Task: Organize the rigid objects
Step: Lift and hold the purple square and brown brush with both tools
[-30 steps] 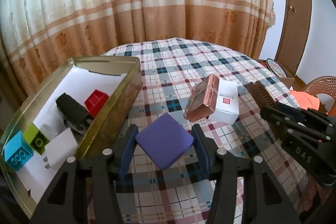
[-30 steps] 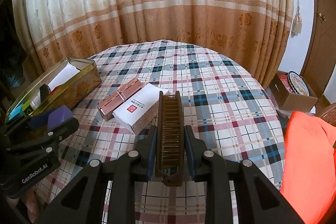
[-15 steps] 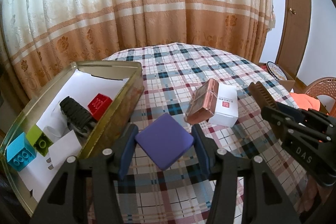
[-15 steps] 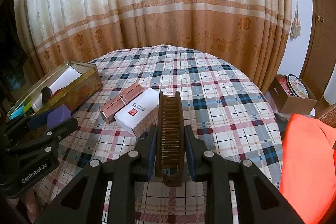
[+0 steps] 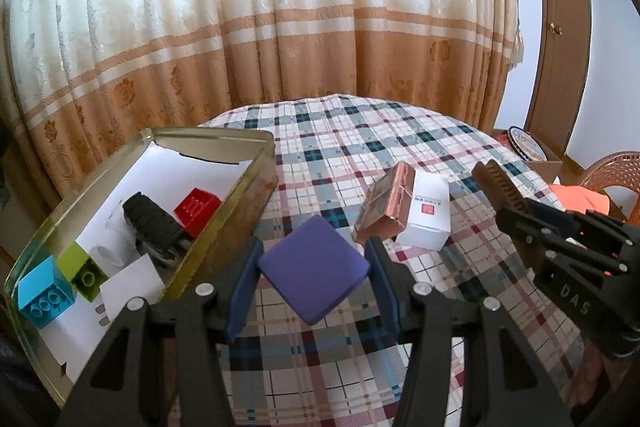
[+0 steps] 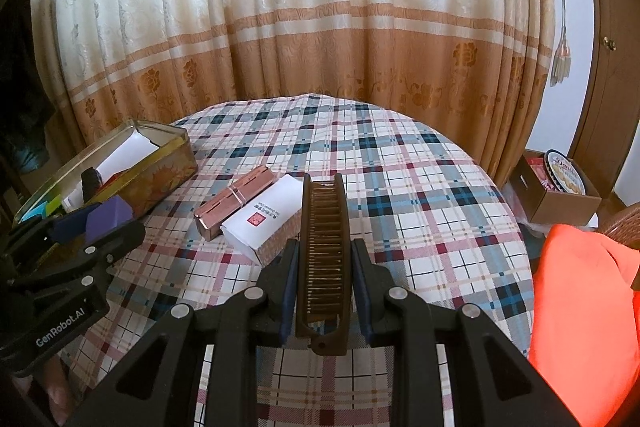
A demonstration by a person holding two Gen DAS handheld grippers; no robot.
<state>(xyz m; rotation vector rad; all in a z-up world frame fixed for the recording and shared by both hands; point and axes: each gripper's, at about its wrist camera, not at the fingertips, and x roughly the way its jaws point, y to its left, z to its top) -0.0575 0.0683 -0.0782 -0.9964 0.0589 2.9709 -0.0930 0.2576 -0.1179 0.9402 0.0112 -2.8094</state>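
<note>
Where the gold rectangular tin point(image 5: 256, 163) runs past the frame's left edge, its near corner is cut off. Above the plaid-clothed round table point(image 6: 420, 187), the right tongs point(image 6: 324, 291) clamp a brown folding comb point(image 6: 323, 247), its long axis pointing straight ahead; the left tongs point(image 5: 314, 287) pinch a flat purple square block point(image 5: 314, 269) corner-forward beside the tin.

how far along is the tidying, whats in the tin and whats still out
Done: the tin holds a red block, a black item, a green block and a blue block. In hand: the left hand-held gripper grips a purple tile; the right grips a brown comb. Left: a copper case and a white box on the table.
</note>
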